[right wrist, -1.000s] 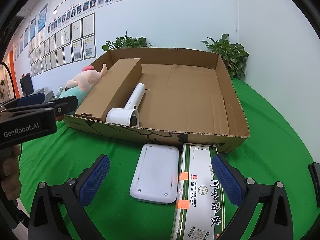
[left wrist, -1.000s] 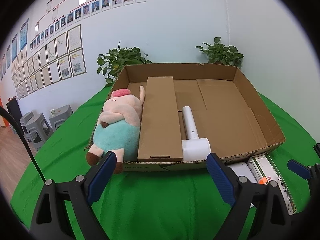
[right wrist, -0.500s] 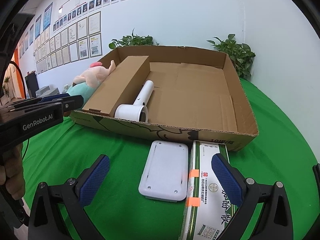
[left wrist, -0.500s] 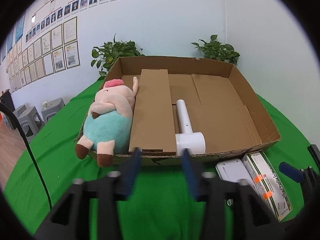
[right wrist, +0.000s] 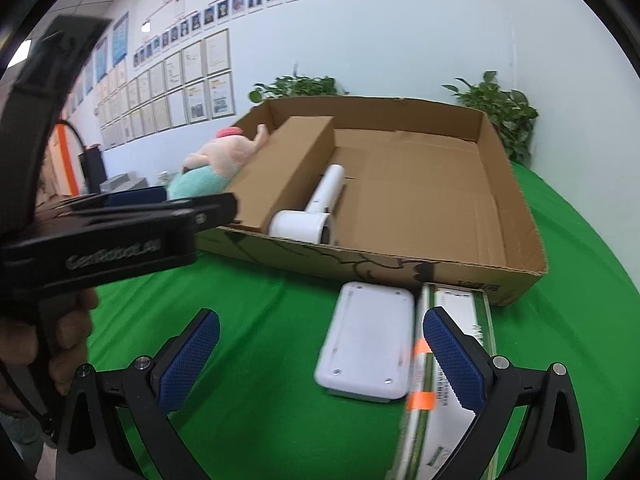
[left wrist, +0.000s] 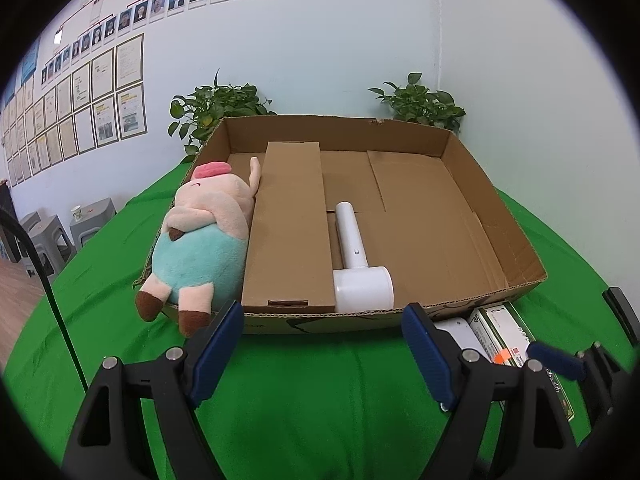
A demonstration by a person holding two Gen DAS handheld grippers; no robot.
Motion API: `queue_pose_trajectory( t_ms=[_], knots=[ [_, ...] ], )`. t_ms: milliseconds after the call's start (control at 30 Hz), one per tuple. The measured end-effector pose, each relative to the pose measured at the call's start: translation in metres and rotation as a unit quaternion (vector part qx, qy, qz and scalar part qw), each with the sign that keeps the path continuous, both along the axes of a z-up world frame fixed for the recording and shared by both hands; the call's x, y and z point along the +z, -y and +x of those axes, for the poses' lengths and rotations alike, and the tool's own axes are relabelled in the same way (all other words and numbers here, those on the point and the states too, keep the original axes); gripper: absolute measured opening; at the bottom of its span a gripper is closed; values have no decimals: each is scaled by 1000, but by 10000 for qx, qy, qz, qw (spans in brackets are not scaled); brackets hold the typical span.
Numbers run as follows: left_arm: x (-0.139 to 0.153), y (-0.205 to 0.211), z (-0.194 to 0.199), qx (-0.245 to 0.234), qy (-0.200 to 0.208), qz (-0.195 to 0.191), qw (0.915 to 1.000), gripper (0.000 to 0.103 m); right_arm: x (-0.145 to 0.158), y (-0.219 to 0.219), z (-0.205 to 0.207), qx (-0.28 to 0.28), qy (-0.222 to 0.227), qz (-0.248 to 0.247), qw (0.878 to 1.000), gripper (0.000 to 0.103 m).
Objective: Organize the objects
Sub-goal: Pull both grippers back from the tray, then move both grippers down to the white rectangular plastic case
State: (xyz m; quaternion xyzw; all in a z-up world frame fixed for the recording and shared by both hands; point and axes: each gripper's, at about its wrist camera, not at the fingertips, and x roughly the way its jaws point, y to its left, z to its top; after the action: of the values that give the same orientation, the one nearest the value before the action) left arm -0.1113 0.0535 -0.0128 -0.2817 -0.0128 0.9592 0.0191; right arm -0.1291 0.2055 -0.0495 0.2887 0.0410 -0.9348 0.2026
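Right wrist view: blurred green carton [right wrist: 448,400] cut off below; both tongs agape, empty.

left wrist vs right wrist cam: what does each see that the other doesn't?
Left wrist only: the plush pig's brown feet hanging over the cardboard tray's front edge.

Right wrist only: the person's hand on the left gripper's handle, and the white device's whole top.

Both: cardboard tray, white hair dryer, long brown box, green-and-white carton, and both grippers: left gripper opening, right gripper open, both empty.
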Motion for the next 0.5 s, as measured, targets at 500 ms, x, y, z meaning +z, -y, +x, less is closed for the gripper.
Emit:
queue_pose_trajectory(
  t_ms=[500],
  knots=[
    [-11, 3, -5, -202, 263, 153, 9993, 81, -40, 7, -32, -268, 961, 231, 9947, 96]
  ],
)
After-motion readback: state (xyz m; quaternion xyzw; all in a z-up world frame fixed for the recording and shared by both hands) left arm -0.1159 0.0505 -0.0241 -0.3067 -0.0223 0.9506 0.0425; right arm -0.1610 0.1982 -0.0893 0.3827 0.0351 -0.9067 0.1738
